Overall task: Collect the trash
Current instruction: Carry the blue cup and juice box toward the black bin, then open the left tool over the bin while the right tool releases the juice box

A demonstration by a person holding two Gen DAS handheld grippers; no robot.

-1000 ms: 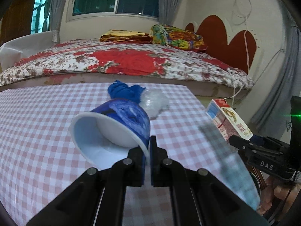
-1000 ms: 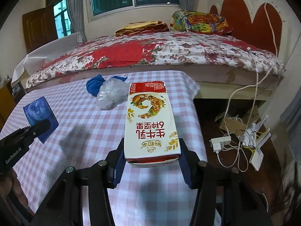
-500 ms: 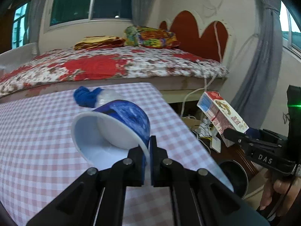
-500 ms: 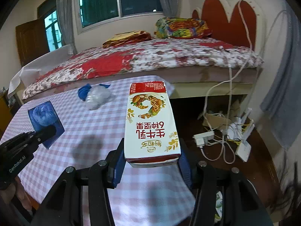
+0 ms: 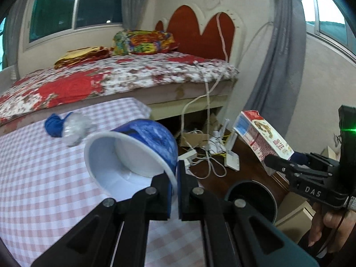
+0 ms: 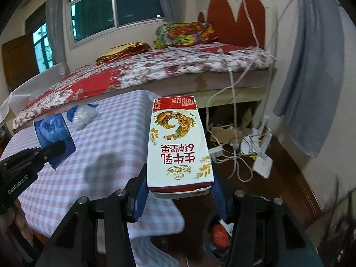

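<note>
My left gripper [image 5: 174, 178] is shut on the rim of a blue paper cup [image 5: 142, 146] with a white inside, held above the table's right edge. It also shows in the right wrist view [image 6: 53, 131]. My right gripper [image 6: 180, 191] is shut on a red and white milk carton [image 6: 179, 142], held past the table edge above a dark round trash bin [image 6: 220, 235]. The carton [image 5: 262, 138] and the bin [image 5: 253, 198] show in the left wrist view too. A blue cloth [image 5: 53, 124] and a crumpled clear plastic bag [image 5: 75, 129] lie on the table's far side.
The table has a pink checked cloth [image 5: 40, 178]. A bed [image 5: 111, 77] with a floral cover stands behind it. Cables, a power strip and white routers [image 6: 251, 153] lie on the dark floor to the right. A grey curtain [image 6: 316, 66] hangs at the right.
Both grippers have moved right with their loads, from over the table to its right edge. The trash bin has come into view below them.
</note>
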